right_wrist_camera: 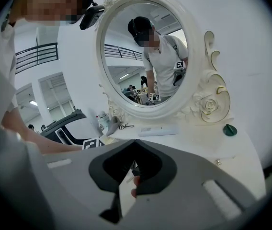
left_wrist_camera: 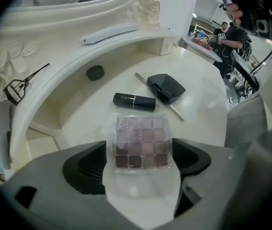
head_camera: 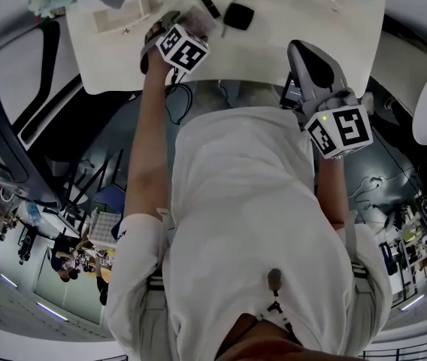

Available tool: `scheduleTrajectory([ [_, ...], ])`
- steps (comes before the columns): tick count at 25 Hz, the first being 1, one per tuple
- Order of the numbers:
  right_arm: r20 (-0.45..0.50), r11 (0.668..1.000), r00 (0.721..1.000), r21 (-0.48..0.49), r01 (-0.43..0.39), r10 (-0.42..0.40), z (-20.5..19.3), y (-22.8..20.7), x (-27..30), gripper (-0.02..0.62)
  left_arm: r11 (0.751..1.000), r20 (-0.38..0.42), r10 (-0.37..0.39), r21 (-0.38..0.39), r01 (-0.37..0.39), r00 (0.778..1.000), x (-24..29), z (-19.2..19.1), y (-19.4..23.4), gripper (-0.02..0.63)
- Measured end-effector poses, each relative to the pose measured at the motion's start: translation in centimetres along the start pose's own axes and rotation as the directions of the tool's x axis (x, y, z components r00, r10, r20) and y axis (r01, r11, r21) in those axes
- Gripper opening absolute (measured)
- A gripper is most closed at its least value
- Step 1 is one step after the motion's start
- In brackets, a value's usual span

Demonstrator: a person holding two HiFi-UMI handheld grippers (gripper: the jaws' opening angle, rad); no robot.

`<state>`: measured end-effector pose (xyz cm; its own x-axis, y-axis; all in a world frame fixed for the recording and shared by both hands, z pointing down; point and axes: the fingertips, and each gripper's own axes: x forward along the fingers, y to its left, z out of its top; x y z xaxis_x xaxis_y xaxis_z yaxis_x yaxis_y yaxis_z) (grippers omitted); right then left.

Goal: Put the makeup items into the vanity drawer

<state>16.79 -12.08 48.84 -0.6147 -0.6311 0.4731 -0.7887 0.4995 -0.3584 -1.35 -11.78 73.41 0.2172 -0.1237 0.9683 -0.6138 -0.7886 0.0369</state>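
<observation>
An eyeshadow palette [left_wrist_camera: 141, 142] lies flat on the white vanity top [left_wrist_camera: 200, 114]. My left gripper [left_wrist_camera: 138, 158] points steeply down over it, open, a jaw on either side of the palette and neither pressing on it. Beyond the palette lie a black lipstick tube [left_wrist_camera: 134, 101], a black compact [left_wrist_camera: 166, 87] and a thin stick-like applicator [left_wrist_camera: 176, 112]. The head view shows the lipstick tube [head_camera: 210, 6] and compact [head_camera: 238, 15] just past the left gripper's marker cube [head_camera: 183, 51]. My right gripper [right_wrist_camera: 133, 145] is shut and empty, held off the vanity's near edge.
An ornate oval mirror [right_wrist_camera: 145, 56] stands at the back of the vanity. On the raised shelf lie an eyelash curler [left_wrist_camera: 21, 85], a white flat bar [left_wrist_camera: 109, 32] and a dark round piece [left_wrist_camera: 95, 72]. A green knob [right_wrist_camera: 230, 130] sits at the right.
</observation>
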Motion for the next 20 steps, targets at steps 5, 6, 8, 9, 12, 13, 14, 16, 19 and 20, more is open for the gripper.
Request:
scheduleTrajectory([
  [5, 0.015, 1.000, 1.000, 0.011, 0.023, -0.023, 0.7, -1.2, -1.5, 0.008, 0.998, 0.014, -0.043, -0.049, 0.044, 0.999, 0.2, -0.2, 0.0, 0.436],
  [6, 0.019, 1.000, 0.999, 0.016, 0.027, -0.027, 0.9, -1.4, -1.8, 0.008, 0.998, 0.020, -0.046, -0.050, 0.047, 0.999, 0.3, -0.1, 0.0, 0.437],
  [8, 0.024, 0.999, 0.999, 0.017, 0.031, -0.032, 1.3, -1.7, -2.4, 0.008, 0.998, 0.030, -0.049, -0.047, 0.051, 0.998, 0.2, 0.0, -0.1, 0.437],
  [9, 0.026, 0.999, 0.999, 0.013, 0.031, -0.032, 1.5, -1.7, -2.7, 0.008, 0.998, 0.037, -0.050, -0.046, 0.052, 0.998, 0.2, -0.1, -0.1, 0.439],
  [12, 0.024, 1.000, 0.999, -0.012, 0.027, -0.027, 2.0, -1.4, -3.6, 0.008, 0.998, 0.056, -0.044, -0.044, 0.047, 0.997, 0.3, -0.2, 0.1, 0.439],
  [13, 0.022, 0.999, 0.999, -0.020, 0.026, -0.026, 2.1, -1.3, -3.9, 0.008, 0.998, 0.058, -0.043, -0.044, 0.046, 0.997, 0.3, -0.2, 0.0, 0.437],
  [14, 0.021, 0.999, 0.999, -0.027, 0.026, -0.026, 2.1, -1.2, -4.2, 0.008, 0.998, 0.058, -0.044, -0.043, 0.046, 0.997, 0.2, -0.1, 0.0, 0.436],
  [16, 0.020, 0.999, 0.999, -0.033, 0.031, -0.031, 2.2, -0.9, -4.9, 0.008, 0.998, 0.048, -0.044, -0.043, 0.046, 0.998, 0.1, 0.0, -0.3, 0.426],
  [19, 0.024, 0.999, 0.999, -0.036, 0.040, -0.039, 2.2, -0.5, -5.8, 0.008, 0.998, 0.027, -0.035, -0.056, 0.036, 0.999, 0.0, -0.1, -0.7, 0.393],
  [20, 0.025, 0.998, 0.999, -0.038, 0.041, -0.040, 2.2, -0.3, -6.0, 0.008, 0.997, 0.026, -0.031, -0.067, 0.033, 0.999, 0.0, -0.1, -0.7, 0.391],
])
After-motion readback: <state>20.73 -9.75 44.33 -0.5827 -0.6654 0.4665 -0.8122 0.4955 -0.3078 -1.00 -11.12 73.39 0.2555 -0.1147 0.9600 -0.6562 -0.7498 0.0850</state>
